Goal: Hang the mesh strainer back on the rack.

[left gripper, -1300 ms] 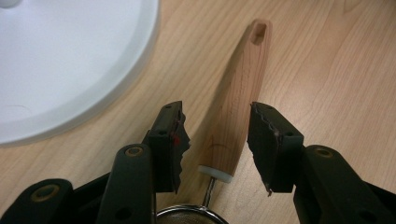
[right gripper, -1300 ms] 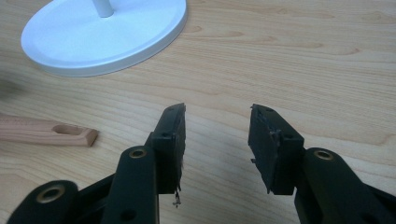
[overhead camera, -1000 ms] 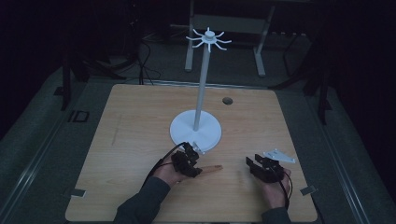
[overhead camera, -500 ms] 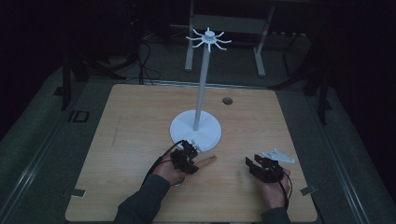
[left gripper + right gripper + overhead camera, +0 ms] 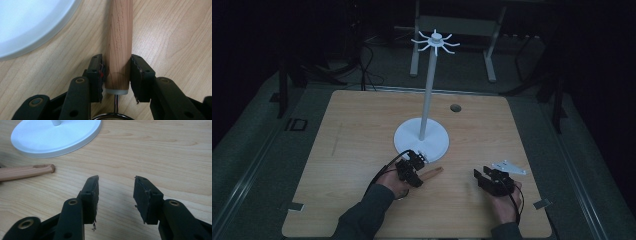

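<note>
Lying on a pale wooden table point(image 5: 352, 150) in a dark room, wooden handle point(image 5: 119, 45) sits between left jaws; right jaws gape.

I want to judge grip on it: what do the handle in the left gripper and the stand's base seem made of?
Handle: apparently unvarnished wood, with visible grain and fine surface cracks, ending in a pale collar.
Base: smooth matte white, probably painted metal or plastic; the look leaves it open.
</note>
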`<state>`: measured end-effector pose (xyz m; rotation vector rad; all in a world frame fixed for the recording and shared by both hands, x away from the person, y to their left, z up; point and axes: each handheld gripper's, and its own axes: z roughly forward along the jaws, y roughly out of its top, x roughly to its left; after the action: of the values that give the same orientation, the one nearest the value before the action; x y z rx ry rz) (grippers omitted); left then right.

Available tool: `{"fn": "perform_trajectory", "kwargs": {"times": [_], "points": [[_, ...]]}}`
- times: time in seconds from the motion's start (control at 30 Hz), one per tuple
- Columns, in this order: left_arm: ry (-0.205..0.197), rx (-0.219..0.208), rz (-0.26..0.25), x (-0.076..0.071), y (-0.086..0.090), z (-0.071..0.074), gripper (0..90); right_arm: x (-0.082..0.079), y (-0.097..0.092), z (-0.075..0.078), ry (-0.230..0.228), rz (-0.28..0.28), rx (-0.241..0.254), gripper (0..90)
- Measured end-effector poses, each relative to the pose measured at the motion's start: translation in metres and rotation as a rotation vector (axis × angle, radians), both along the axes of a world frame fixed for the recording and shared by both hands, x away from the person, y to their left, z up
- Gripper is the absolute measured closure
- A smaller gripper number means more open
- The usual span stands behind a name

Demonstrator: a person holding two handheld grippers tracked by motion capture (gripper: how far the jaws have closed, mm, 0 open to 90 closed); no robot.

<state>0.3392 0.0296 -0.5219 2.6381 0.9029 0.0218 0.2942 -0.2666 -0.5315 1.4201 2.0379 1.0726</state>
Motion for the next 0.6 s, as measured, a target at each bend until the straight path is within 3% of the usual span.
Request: {"fn": "perform_trajectory", "kwargs": {"times": [0.3,0.4,0.6], "points": [[0.026,0.025,-0.011,0.0012,0.0022,-0.0005,66.1,0.0003,0.0012,-0.0010,0.003,0.003,-0.002,55.0],[0.006,0.035,-0.008,0.0008,0.0023,0.0000,67.8,0.0002,0.0008,-0.0007,0.003,0.002,0.000,55.0],[-0.007,0.011,0.000,0.0000,0.0021,0.0006,68.1,0.0005,0.0003,-0.0010,0.003,0.001,0.002,54.8]]}}
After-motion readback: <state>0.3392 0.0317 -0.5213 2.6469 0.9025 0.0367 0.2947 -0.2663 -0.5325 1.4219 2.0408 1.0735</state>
